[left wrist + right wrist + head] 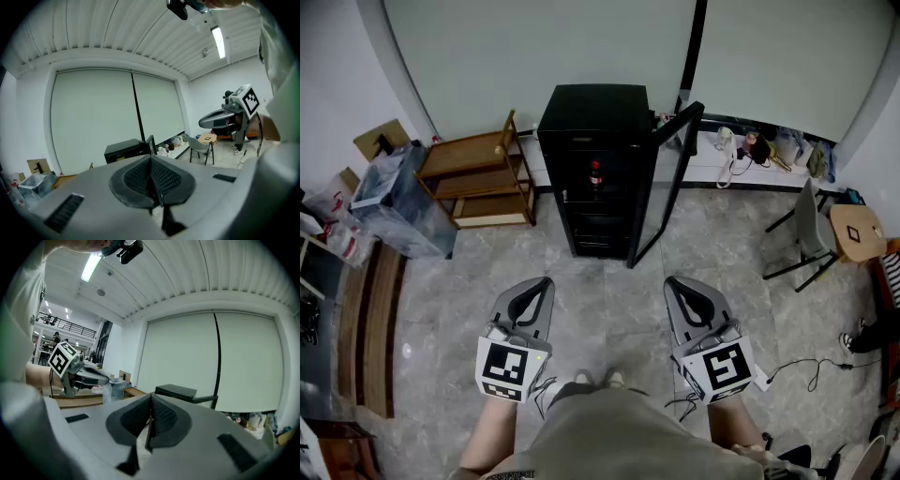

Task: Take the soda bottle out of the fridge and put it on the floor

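Note:
A small black fridge point(598, 141) stands against the far wall with its glass door point(667, 178) swung open to the right. Inside, on an upper shelf, a soda bottle point(595, 175) with a red label stands upright. My left gripper point(537, 286) and right gripper point(677, 286) are held low over the tiled floor, well short of the fridge, both shut with nothing between the jaws. The fridge point(125, 149) shows over the closed jaws of the left gripper point(151, 158) in its own view. Its dark top point(182, 392) also shows beyond the right gripper point(151, 397).
A wooden shelf rack point(480, 173) stands left of the fridge, with boxes and a plastic bin point(394, 192) beside it. A grey chair point(806, 230) and a round stool point(858, 232) are at the right. A cable point(811, 367) lies on the floor. Bottles line the window ledge point(759, 150).

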A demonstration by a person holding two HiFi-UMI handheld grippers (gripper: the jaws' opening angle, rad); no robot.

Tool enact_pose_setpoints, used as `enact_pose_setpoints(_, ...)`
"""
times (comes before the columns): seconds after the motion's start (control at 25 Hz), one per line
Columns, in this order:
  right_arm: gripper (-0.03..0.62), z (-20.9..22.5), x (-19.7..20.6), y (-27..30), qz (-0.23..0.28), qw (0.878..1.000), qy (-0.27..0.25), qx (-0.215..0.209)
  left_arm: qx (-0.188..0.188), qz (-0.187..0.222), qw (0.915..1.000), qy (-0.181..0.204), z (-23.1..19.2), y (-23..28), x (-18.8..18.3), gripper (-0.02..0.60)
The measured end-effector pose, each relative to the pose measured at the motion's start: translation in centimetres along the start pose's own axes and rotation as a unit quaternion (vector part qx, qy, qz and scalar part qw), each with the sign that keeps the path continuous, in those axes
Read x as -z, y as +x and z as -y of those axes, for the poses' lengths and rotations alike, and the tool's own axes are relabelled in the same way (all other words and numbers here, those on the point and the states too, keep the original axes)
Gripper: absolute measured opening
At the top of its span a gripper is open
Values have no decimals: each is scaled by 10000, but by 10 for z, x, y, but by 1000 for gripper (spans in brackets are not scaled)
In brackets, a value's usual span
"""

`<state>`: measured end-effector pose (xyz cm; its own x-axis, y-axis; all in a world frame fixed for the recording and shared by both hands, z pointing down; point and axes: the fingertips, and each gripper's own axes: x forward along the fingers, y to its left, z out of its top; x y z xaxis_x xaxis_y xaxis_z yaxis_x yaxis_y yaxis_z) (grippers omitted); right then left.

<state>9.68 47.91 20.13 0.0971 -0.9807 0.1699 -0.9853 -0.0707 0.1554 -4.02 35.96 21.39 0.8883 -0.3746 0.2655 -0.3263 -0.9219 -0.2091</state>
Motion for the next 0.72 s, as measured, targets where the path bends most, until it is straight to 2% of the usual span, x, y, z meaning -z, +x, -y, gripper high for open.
enact_pose_setpoints(0.16,-3,9,2,-5,143,9992,369,49,-6,-26,10000,8,6,1,1,6)
enact_pose_setpoints(0.44,-3,21,8,-18,225,9983,516,121,53,-47,9999,143,22,5,-5,6)
enact_pose_setpoints(0.72,-3,24,14,-24,226,9983,529,-7,41,-61,9995,299,36,7,-14,6)
